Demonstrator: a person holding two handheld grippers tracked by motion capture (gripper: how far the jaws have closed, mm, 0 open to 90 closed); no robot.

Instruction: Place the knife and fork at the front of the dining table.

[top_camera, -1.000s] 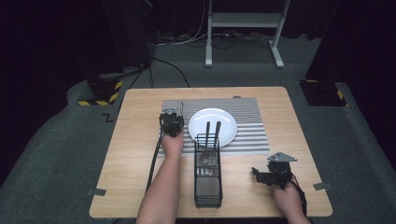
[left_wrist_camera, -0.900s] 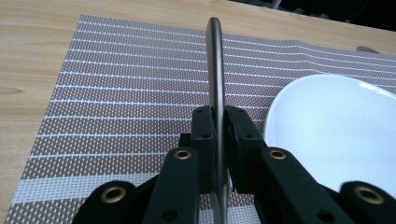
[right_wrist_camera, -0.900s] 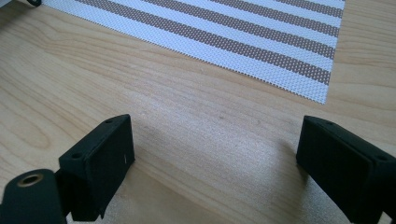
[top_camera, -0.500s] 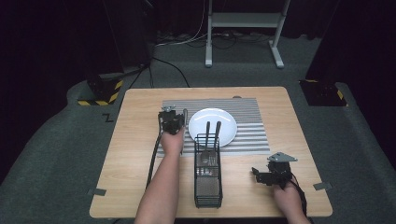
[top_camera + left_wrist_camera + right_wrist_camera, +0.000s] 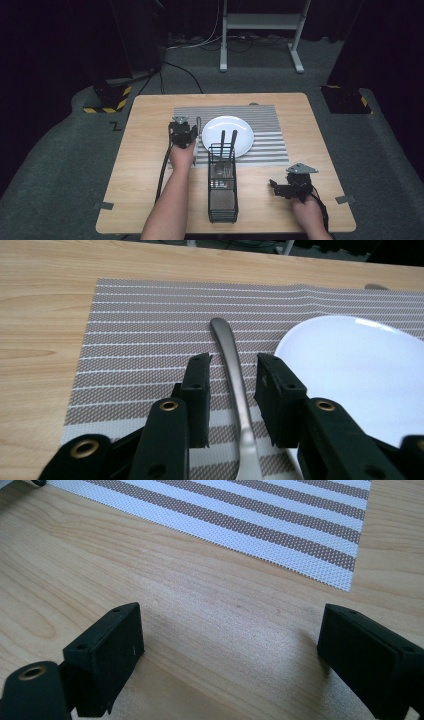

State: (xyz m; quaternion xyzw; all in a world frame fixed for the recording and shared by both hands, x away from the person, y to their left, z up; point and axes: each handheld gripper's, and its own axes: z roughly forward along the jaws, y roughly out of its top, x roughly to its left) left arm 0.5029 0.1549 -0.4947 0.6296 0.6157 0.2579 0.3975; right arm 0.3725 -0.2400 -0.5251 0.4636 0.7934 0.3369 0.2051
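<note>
Table [image 5: 150, 165] evenly lit from above, room around it near black from 9 through 12 to 3 o'clock. High view soft, low detail. Gripper views sharper; plate [image 5: 360, 370] glares white at 3 o'clock. Faint soft shadows under the jaws on wood. Near jaws slightly blurred at 6 o'clock.

dark lab or studio, black curtains [image 5: 60, 45], floor cables [image 5: 200, 45], hazard-taped stand base [image 5: 107, 100]
</note>
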